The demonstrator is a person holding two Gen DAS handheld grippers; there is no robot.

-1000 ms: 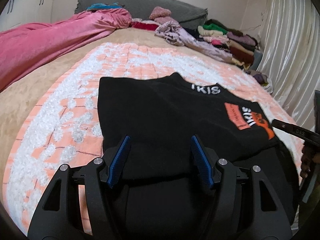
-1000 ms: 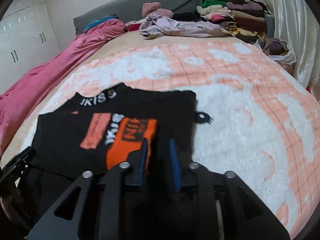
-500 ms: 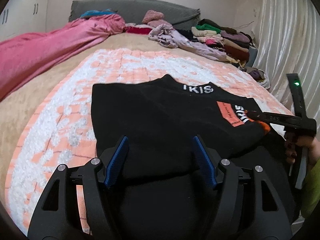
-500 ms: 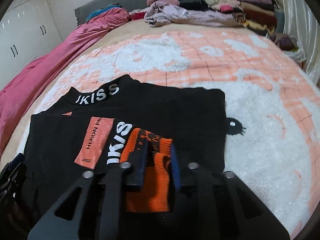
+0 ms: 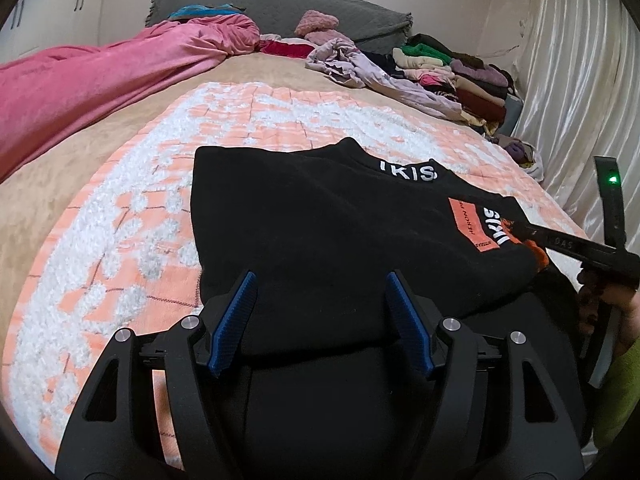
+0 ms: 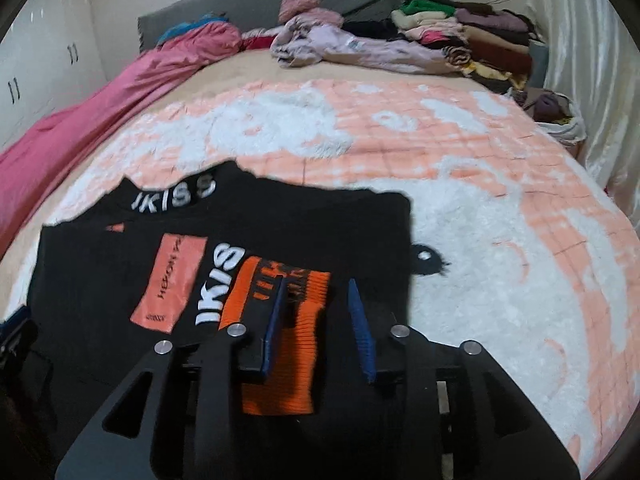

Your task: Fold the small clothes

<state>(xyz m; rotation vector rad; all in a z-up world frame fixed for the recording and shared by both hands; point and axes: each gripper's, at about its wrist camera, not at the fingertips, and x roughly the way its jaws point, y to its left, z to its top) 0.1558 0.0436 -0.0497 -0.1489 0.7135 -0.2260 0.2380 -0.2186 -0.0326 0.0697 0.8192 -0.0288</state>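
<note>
A black sweater with white "IKISS" lettering lies flat on the orange-and-white blanket. Its sleeve is folded across the body, and the orange cuff rests on the black fabric. My right gripper hovers over that cuff with its jaws opening, the blue pads clear of the knit. In the left wrist view the right gripper reaches in from the right edge, held by a hand. My left gripper stands open above the sweater's near hem, gripping nothing.
A pink bedcover runs along the left side of the bed. Loose and stacked clothes are piled at the far right by the grey headboard. A pale curtain hangs close on the right.
The right gripper carried the orange cuff a little further onto the sweater, pinched it, and now its jaws have come apart from it. The left gripper has stayed put.
</note>
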